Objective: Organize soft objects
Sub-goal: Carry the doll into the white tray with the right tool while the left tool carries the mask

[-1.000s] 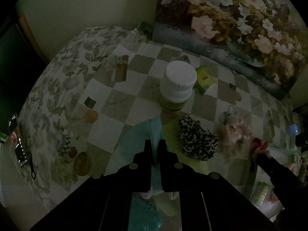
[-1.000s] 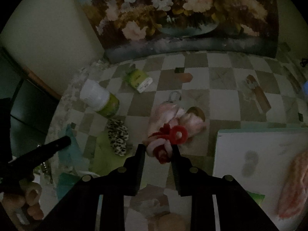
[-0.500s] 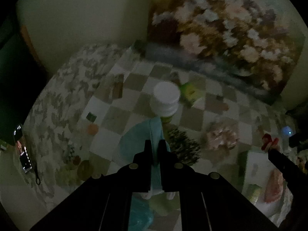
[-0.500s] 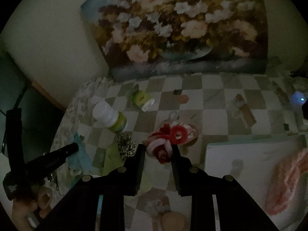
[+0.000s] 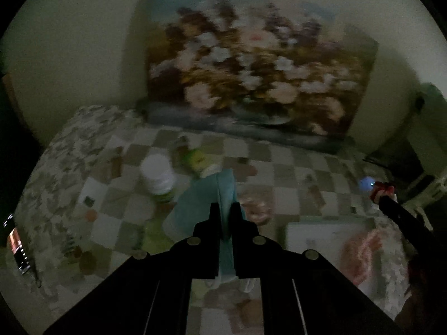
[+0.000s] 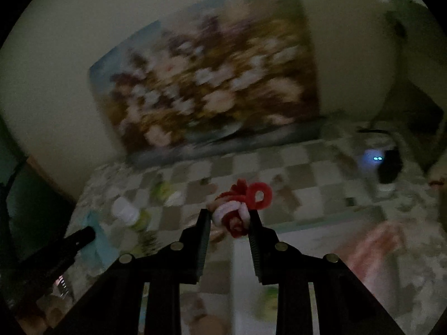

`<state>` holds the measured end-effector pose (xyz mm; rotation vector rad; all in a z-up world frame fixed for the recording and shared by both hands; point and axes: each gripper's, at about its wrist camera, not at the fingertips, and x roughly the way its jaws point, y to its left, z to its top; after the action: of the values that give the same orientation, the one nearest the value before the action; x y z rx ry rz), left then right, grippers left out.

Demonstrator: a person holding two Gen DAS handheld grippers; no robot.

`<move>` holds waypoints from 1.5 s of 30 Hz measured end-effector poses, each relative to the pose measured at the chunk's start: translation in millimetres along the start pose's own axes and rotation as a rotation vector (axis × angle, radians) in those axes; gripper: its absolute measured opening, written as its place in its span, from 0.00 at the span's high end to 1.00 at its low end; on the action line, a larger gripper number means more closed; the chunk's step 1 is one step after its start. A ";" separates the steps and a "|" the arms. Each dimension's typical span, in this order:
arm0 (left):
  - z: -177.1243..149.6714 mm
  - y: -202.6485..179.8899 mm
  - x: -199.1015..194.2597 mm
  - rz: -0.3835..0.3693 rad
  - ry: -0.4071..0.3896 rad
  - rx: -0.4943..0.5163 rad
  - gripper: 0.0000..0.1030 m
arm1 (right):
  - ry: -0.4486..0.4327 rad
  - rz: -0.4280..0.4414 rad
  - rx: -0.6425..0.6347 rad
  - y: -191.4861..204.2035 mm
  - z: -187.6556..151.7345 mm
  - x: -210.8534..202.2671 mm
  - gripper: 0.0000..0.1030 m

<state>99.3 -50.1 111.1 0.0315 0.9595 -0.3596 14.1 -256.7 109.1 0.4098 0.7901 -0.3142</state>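
Note:
My left gripper [image 5: 225, 208] is shut on a light blue cloth [image 5: 206, 195] and holds it up above the checkered table. My right gripper [image 6: 229, 213] is shut on a bunch of red and white fuzzy hair ties [image 6: 241, 202], also held in the air; the bunch shows in the left wrist view [image 5: 383, 190] at the far right. A white tray [image 5: 321, 231] lies at the right of the table with a pink fluffy thing [image 5: 363, 254] in it; the tray [image 6: 293, 240] and the pink thing [image 6: 371, 245] show below my right gripper. A pink scrunchie [image 5: 258, 209] lies on the table.
A white-capped bottle [image 5: 157, 174] stands on the checkered cloth [image 5: 279, 167], with a small green packet [image 5: 197, 159] behind it. A large flower painting [image 5: 251, 72] leans on the back wall. A phone [image 5: 19, 247] lies at the left edge. A small lit device [image 6: 373, 157] glows at the right.
Both grippers have risen and tilted up, so the table looks farther and the wall fills more of each view. The blue cloth and the hair ties stay held. Both views are blurred by motion.

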 end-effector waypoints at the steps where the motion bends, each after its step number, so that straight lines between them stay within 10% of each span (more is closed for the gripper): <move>1: -0.4 -9.2 -0.6 -0.016 -0.005 0.015 0.93 | -0.013 -0.036 0.016 -11.6 0.8 -4.0 0.72; 12: -24.9 -104.8 27.4 -0.163 0.070 0.177 0.93 | -0.011 -0.279 0.156 -104.3 -1.7 -17.7 0.72; 36: -73.4 -123.8 143.2 -0.149 0.250 0.155 0.91 | 0.417 -0.222 0.169 -121.5 -80.2 123.7 0.69; 38: -77.6 -123.9 149.1 -0.142 0.280 0.159 0.83 | 0.434 -0.220 0.173 -122.0 -82.6 126.5 0.69; 41: -77.1 -124.5 146.7 -0.145 0.295 0.153 0.40 | 0.439 -0.220 0.175 -121.4 -81.4 124.8 0.68; 45: -68.7 -125.3 134.6 -0.146 0.276 0.154 0.33 | 0.422 -0.224 0.195 -122.1 -74.5 120.3 0.59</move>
<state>75.3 -193.8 -20.5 0.1557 1.2085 -0.5738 -3.3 -343.3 -55.6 0.5824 1.2278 -0.5259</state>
